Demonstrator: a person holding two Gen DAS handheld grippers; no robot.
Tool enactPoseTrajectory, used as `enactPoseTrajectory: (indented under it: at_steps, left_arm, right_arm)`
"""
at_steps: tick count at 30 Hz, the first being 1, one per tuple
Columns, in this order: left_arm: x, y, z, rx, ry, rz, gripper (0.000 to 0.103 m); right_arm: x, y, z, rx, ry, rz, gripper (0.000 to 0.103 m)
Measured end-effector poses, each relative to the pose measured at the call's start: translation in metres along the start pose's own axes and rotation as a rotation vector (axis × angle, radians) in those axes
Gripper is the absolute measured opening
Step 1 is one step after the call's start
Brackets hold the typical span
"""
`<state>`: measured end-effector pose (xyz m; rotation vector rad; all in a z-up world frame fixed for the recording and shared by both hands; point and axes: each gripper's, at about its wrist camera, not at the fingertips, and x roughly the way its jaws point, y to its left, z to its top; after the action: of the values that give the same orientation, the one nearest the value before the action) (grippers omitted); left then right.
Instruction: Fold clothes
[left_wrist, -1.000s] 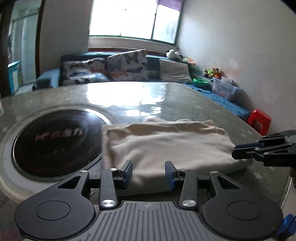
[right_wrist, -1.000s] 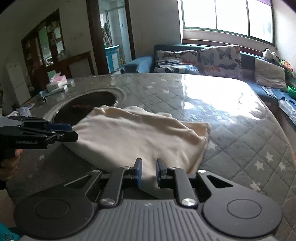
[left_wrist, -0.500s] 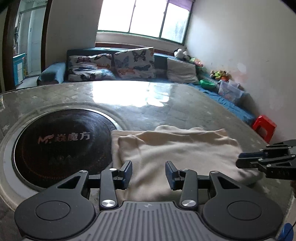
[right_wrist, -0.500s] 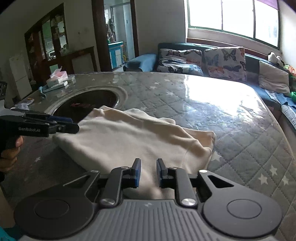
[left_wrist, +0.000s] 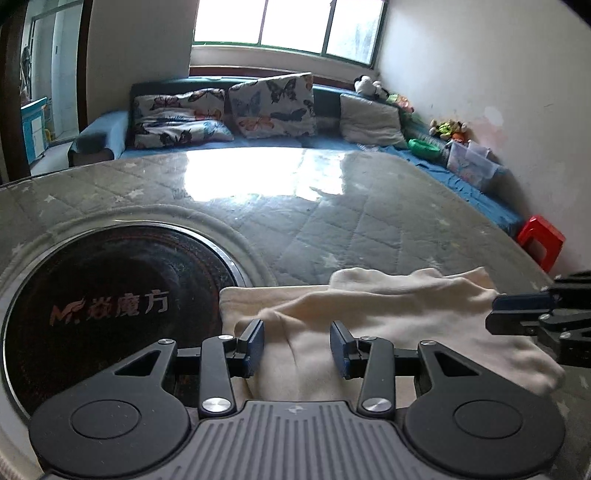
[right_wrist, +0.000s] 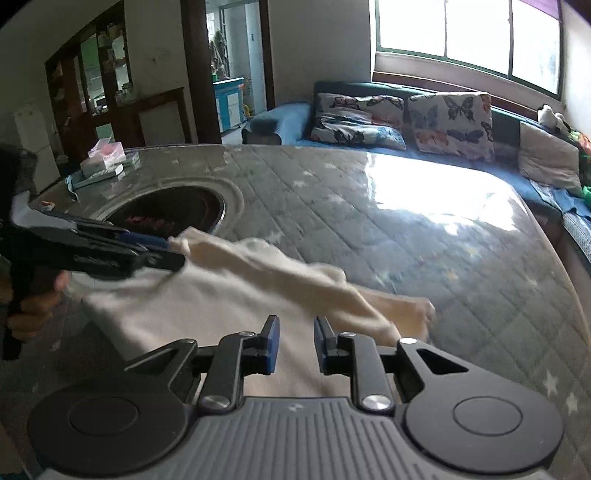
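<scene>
A cream folded garment lies on the grey quilted table, beside a round black hotplate. My left gripper is open, its fingers standing over the garment's near edge with cloth between them. In the right wrist view the left gripper is at the garment's left corner, where a ridge of cloth is raised. My right gripper is open a little above the garment's near side. It also shows in the left wrist view at the garment's right end.
A sofa with butterfly cushions runs behind the table. A red stool stands at the right. Tissue packs and boxes sit on the table's far left edge. The hotplate is recessed in the tabletop.
Both grippers pulled back toward the near edge. The garment's far edge has lifted into a ridge at the left corner. The right gripper's fingers have opened wider.
</scene>
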<state>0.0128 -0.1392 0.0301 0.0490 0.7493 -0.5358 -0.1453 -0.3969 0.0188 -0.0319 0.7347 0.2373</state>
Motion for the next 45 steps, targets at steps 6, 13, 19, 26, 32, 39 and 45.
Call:
enactPoseTrajectory:
  at_steps: [6,13,19,26,32,39,45]
  left_arm:
    - [0.006,0.003,0.005,-0.013,0.001,0.013,0.049]
    - [-0.016,0.007,0.002,-0.002,-0.078,0.068,0.097]
    - [-0.036,0.020,-0.001,-0.037,-0.102,0.096,0.103]
    - [-0.052,0.045,-0.007,-0.161,-0.084,0.127,0.103]
    - [-0.060,0.054,-0.013,-0.202,-0.054,0.164,0.103]
    - [-0.069,0.061,-0.017,-0.268,-0.056,0.130,0.103]
    - [-0.066,0.056,-0.017,-0.283,-0.037,0.104,0.103]
  right_arm:
    - [0.022,0.010,0.016,-0.023,0.008,0.015,0.026]
    - [0.021,0.036,0.019,-0.094,-0.006,0.044,0.037]
    - [0.014,0.069,0.011,-0.202,-0.002,0.076,0.041]
    - [0.008,0.112,0.001,-0.339,-0.010,0.121,0.050]
    - [0.009,0.153,-0.007,-0.489,-0.023,0.147,0.054]
    - [0.023,0.190,-0.018,-0.623,-0.020,0.135,0.050]
    - [0.035,0.198,-0.022,-0.637,0.000,0.094,0.033]
